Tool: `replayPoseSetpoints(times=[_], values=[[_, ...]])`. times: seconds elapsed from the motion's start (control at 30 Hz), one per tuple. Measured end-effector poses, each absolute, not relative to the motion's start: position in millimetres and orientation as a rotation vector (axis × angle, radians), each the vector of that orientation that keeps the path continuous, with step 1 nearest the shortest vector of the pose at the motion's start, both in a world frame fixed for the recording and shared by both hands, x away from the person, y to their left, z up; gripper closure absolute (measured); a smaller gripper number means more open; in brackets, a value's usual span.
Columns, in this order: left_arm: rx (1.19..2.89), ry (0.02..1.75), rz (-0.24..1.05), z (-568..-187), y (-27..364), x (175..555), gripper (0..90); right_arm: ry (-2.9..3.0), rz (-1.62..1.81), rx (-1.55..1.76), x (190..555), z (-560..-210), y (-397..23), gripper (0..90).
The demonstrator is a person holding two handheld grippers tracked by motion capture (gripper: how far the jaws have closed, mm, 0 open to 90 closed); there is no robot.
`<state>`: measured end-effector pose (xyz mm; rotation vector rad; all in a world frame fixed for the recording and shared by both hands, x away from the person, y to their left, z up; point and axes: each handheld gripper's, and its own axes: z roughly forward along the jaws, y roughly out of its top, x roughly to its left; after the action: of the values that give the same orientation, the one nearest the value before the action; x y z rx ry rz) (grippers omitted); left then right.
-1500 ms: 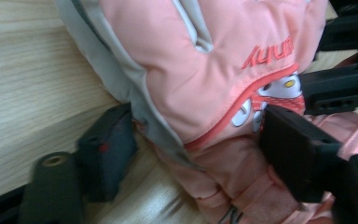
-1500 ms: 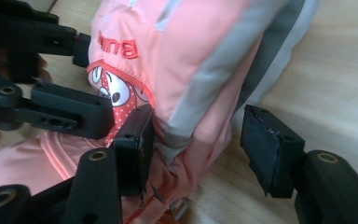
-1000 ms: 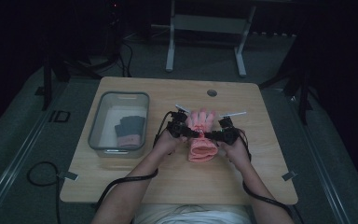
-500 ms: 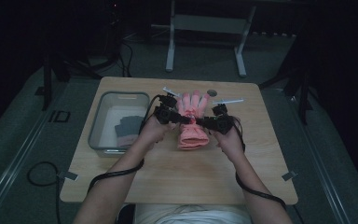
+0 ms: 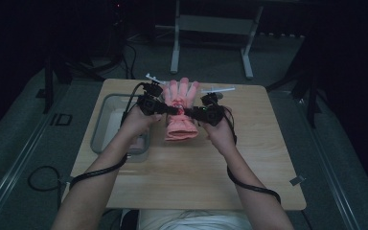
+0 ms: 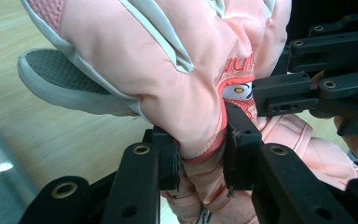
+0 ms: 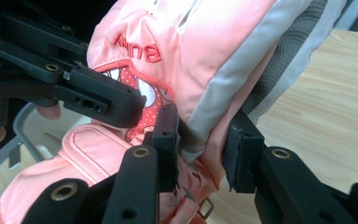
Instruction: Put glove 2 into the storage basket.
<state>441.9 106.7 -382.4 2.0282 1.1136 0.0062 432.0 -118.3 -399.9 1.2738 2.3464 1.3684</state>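
Both units clamp the same item: a padded pink fabric ski glove with grey trim and a red embroidered patch [image 5: 181, 108], held off the pale wooden counter [image 5: 191, 167], out in front of the person, fingers pointing away from them and cuff hanging toward them

Left hand-held gripper [image 5: 168, 109]: jaws closed as far as the fabric allows, pinching a fold at the glove's wrist on its left edge. In the left gripper view the material bunches between the pads, so it's a real grip, not just contact

Right hand-held gripper [image 5: 189, 113]: jaws part closed on the opposite edge, grey trim band squeezed between them in the right gripper view. Gap looks wider there, likely just thicker padding in the bite

Why two-sided at the wrist: my read is that it spreads the glove flat and keeps it from folding, with the cuff hanging below the pinch points and the fingers standing above. Gripping the narrow waist gives both sets of jaws something thin enough to close on; the palm and fingers are too puffy

Clear rectangular plastic bin [image 5: 106, 125] sits on the counter to the person's left, just beside the left forearm, with something dark and something pink inside, too dim to identify. Probable source or destination for the glove, can't tell which

Risk: slick shell fabric, either pinch could slide if the two hands pull apart unevenly
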Motion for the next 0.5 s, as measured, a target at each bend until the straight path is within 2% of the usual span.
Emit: replayPoseSetpoints(times=[0.5], values=[[2.026, 1.194, 0.085, -367, 179, 427, 69.8, 2.414, 1.442, 1.174, 436, -393, -40, 69.2]])
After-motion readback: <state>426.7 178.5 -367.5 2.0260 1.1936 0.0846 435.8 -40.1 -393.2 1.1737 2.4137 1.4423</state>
